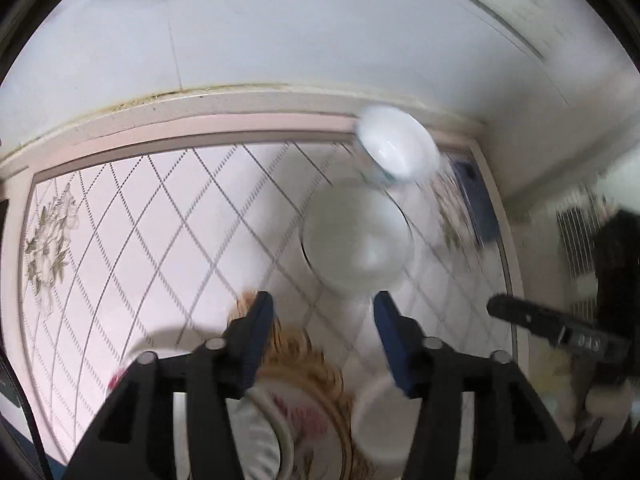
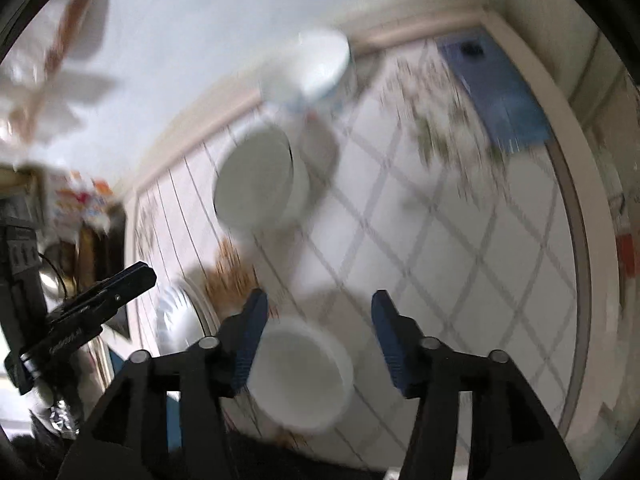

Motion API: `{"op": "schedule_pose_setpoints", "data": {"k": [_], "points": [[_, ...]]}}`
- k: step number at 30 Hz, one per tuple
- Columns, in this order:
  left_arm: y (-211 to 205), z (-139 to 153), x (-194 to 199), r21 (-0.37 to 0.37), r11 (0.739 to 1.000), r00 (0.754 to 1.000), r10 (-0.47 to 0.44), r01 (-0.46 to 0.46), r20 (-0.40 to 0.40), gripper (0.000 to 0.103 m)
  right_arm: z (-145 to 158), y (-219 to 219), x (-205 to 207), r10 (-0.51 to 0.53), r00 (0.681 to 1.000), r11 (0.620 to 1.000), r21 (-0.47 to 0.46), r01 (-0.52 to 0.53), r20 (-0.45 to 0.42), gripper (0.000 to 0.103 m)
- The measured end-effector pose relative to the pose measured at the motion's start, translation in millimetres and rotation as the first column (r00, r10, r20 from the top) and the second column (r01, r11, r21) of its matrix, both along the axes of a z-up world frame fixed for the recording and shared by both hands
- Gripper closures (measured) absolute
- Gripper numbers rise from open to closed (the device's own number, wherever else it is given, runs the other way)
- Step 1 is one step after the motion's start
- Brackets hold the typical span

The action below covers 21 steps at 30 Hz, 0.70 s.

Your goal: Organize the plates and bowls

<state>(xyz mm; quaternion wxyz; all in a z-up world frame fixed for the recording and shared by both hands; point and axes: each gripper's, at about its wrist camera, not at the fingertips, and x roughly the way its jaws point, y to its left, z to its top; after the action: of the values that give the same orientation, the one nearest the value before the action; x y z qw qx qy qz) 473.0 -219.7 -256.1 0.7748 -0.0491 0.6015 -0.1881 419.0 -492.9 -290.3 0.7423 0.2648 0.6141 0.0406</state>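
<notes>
White ceramic dominates both views, though motion blur softens every edge. On the table (image 1: pixel 132 208), a pale surface crossed by a grey diamond lattice with floral prints, three white bowls sit apart from one another. The far bowl (image 1: pixel 396 144) stands close to the back edge by the wall, its inside bright and a faint blue band on its outer wall; the right wrist view shows it at (image 2: pixel 316 68). The middle bowl (image 1: pixel 356 236) lies nearer, just in front of it, seen also at (image 2: pixel 256 176). The near bowl (image 2: pixel 304 372) sits low between the blue pads of the right gripper (image 2: pixel 318 312), whose fingers are spread wide and touch nothing; the left wrist view catches this bowl at (image 1: pixel 384 420). The left gripper (image 1: pixel 324 312) also has its fingers spread, gripping nothing, and hovers over a patterned plate (image 1: pixel 312 408) with a gold, ornate rim and pink flowers, next to the near bowl. A blue rectangular object (image 2: pixel 496 92) lies at the table's far right corner.
</notes>
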Motion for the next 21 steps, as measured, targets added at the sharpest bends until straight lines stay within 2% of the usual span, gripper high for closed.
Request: {"op": "schedule_pose_setpoints", "data": {"k": [3, 6, 10, 12, 14, 15, 16, 18, 21], "points": [[-3, -33, 37, -0.031, 0.999, 0.995, 0.041, -0.044, -0.086, 0.052, -12, -4, 35, -0.042, 0.999, 0.998, 0.043, 0.04, 0.03, 0.045], [-13, -61, 55, -0.049, 0.996, 0.986, 0.06, -0.069, -0.157, 0.054, -29, -4, 62, -0.077, 0.996, 0.994, 0.076, 0.074, 0.039, 0.045], [-27, -85, 58, -0.049, 0.998, 0.978, 0.031, -0.042, -0.204, 0.055, -55, 10, 90, -0.059, 0.998, 0.993, 0.105, 0.058, 0.005, 0.047], [-35, -91, 58, -0.027, 0.999, 0.98, 0.017, -0.023, -0.198, 0.062, -66, 19, 100, -0.036, 0.999, 0.996, 0.085, 0.037, -0.017, 0.048], [-40, -93, 56, 0.011, 1.0, 0.985, 0.016, -0.014, -0.171, 0.07, -75, 25, 105, -0.018, 0.999, 0.997, 0.074, 0.021, -0.033, 0.063], [-40, -92, 54, 0.027, 1.0, 0.988, 0.02, -0.016, -0.156, 0.079, -80, 27, 108, -0.011, 0.999, 0.997, 0.073, 0.014, -0.041, 0.082], [-40, -92, 54, 0.038, 0.999, 0.989, 0.019, -0.013, -0.146, 0.086, -84, 29, 109, -0.009, 0.999, 0.999, 0.051, 0.012, -0.051, 0.089], [-40, -95, 54, 0.049, 0.999, 0.991, 0.01, -0.004, -0.136, 0.092, -86, 29, 110, -0.013, 0.999, 1.0, 0.021, 0.014, -0.033, 0.089], [-42, -97, 53, 0.069, 0.997, 0.992, -0.006, 0.014, -0.122, 0.093, -86, 27, 112, -0.017, 1.0, 1.0, 0.003, 0.017, -0.021, 0.09]]}}
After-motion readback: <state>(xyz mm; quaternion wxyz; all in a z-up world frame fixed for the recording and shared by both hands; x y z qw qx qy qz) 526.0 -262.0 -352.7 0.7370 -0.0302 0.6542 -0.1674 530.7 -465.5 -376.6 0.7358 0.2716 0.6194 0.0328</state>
